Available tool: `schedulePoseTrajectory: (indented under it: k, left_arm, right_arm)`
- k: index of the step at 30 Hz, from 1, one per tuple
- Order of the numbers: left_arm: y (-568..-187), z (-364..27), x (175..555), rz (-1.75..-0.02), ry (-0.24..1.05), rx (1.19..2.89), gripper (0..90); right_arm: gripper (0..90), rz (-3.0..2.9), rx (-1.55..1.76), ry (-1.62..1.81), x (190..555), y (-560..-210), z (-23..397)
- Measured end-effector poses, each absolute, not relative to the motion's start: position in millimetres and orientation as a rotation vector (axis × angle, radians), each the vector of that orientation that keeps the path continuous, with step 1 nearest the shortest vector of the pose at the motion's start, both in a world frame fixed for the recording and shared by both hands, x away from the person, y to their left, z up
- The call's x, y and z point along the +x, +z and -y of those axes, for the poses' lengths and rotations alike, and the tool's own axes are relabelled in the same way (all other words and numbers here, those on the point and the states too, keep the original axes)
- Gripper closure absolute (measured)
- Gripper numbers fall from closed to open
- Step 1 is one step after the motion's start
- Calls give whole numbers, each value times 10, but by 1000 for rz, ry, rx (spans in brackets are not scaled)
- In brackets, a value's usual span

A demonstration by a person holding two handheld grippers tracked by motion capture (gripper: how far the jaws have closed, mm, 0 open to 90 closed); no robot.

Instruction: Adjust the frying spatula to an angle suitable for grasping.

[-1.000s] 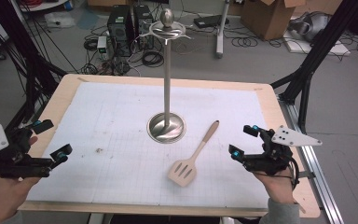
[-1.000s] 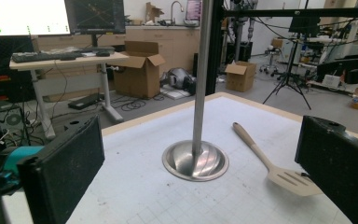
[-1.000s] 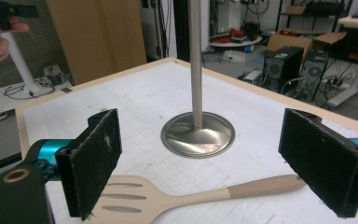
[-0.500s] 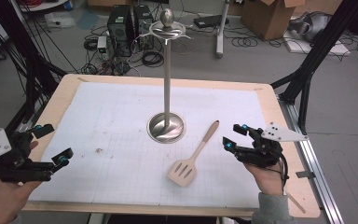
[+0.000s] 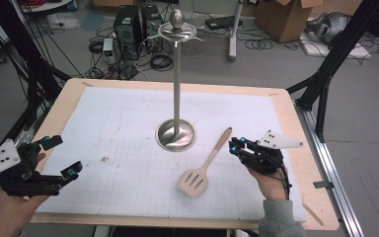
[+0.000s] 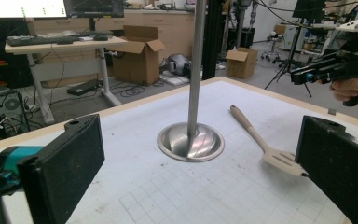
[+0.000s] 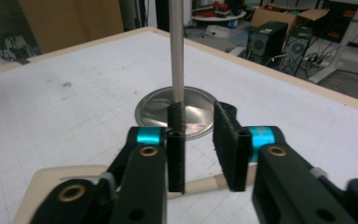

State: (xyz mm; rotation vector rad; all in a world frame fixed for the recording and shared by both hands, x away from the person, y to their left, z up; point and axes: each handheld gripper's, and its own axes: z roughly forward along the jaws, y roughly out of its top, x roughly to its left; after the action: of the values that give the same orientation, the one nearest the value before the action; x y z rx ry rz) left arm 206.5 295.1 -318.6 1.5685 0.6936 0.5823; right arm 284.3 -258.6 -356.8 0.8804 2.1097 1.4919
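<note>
Straddling the slotted wooden spatula's (image 5: 203, 168) handle — right gripper (image 5: 237, 146) narrowly parted; left gripper (image 5: 59, 158) wide.

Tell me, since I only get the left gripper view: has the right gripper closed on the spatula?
Observer: No. In the right gripper view, the right gripper has its jaws a narrow gap apart, and the spatula handle crosses below the tips.
Operator: The top of the stand is cut off for me. What's up there?
Observer: In the high view, the stand ends in a ring with hooks under a round knob, and nothing hangs from it.
Operator: Where is my left gripper?
Observer: In the high view, the left gripper is at the near left corner of the table, with its jaws wide apart.
</note>
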Motion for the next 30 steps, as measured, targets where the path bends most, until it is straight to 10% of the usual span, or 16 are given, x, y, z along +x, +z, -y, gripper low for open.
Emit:
schedulePoseTrajectory:
  k: [30]
  left_arm:
    - [-3323, -2931, 1957, -735, 567, 1611, 17]
  right_arm:
    - [900, -2308, 905, 1325, 3314, -4038, 2140]
